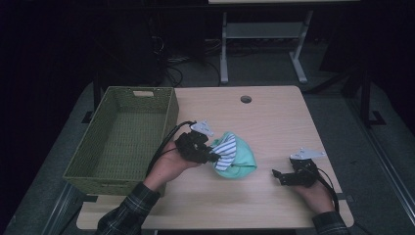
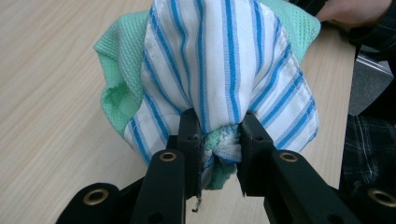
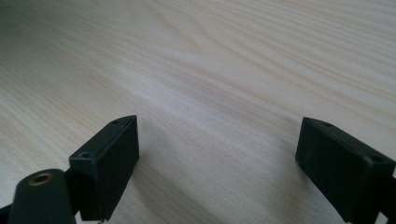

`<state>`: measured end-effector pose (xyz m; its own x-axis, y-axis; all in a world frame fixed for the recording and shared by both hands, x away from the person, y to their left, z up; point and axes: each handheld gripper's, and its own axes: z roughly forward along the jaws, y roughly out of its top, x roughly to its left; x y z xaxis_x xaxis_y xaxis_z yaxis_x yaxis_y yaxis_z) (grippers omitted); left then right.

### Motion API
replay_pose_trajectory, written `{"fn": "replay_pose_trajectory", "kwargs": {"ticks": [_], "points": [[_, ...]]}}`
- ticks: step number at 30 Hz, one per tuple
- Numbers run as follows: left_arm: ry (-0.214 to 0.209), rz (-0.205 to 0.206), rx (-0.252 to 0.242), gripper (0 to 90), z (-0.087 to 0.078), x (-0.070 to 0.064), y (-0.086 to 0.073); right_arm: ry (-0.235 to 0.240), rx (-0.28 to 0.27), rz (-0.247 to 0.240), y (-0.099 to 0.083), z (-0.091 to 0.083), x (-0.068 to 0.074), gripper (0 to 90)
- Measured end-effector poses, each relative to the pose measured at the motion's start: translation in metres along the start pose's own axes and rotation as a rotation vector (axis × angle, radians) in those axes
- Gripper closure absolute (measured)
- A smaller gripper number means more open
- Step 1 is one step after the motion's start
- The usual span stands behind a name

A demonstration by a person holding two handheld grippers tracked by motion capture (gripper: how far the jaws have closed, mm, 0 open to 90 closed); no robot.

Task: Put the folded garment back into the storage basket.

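Right beside the green basket [image 1: 122, 132], on the bench [image 1: 274, 122], my left gripper [image 1: 211, 157] is pinching the cloth bundle [image 1: 236, 154] by a bunched fold, its fingers [image 2: 189, 135] squeezing it tight. I think it is soft, light and floppy, so it may sag. My right gripper [image 1: 275, 175] is resting wide apart, holding nothing.

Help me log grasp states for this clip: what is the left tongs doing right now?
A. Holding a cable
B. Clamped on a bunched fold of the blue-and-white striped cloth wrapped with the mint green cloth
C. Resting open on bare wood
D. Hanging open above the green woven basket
B: in the left gripper view the left tongs pinch a gathered fold of the blue-and-white striped cloth and the mint green cloth, while the right tongs stand open above the wooden table.
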<state>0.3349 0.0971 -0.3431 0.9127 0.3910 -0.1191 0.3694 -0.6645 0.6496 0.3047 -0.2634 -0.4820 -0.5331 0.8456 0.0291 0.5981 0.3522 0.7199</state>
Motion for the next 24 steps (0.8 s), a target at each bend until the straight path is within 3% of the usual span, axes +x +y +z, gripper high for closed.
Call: {"fn": "replay_pose_trajectory", "kwargs": {"ticks": [8, 15, 24], "points": [[0.03, 0.0, -0.01, 73.8, -0.02, 0.01, 0.005, -0.008, 0.006, 0.009, 0.0, 0.0, 0.0, 9.9], [0.083, -0.014, -0.021, 73.7, -0.046, 0.02, 0.007, -0.008, 0.008, 0.01, 0.0, 0.001, 0.0, 9.5], [0.149, -0.049, -0.042, 73.7, -0.074, 0.033, -0.002, -0.008, 0.008, 0.011, 0.0, 0.001, 0.0, 9.4]]}}
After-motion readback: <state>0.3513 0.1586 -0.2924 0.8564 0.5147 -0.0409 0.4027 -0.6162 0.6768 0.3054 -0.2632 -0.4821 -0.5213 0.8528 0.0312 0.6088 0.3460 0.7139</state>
